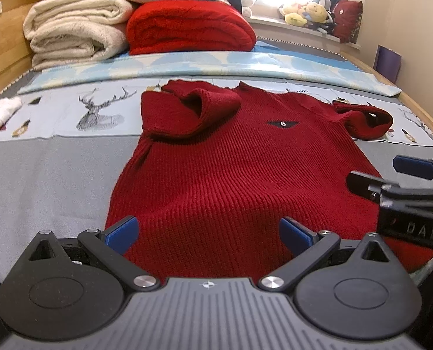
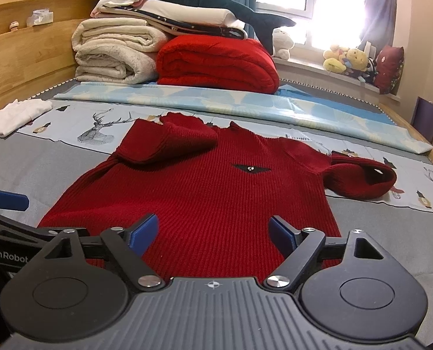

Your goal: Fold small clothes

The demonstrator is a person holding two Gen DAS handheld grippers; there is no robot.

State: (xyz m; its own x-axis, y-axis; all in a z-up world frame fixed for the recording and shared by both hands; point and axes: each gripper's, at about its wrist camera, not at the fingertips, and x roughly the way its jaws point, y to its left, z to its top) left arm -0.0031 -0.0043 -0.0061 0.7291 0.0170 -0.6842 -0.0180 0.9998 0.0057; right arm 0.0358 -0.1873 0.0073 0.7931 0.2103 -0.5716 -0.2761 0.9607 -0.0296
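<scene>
A dark red knit sweater lies front up on the bed, hem toward me, with a small black emblem on the chest. One sleeve is folded over the chest at the upper left; the other lies bunched at the right. My left gripper is open, its blue pads apart over the hem's left part. My right gripper is open too, spread over the hem's right part, and it shows at the right edge of the left wrist view. Neither pair of pads presses the knit.
Folded cream blankets and a red blanket are stacked at the head of the bed by the wooden headboard. A light blue folded sheet lies across the bed. A small white garment sits at far left. Plush toys line the windowsill.
</scene>
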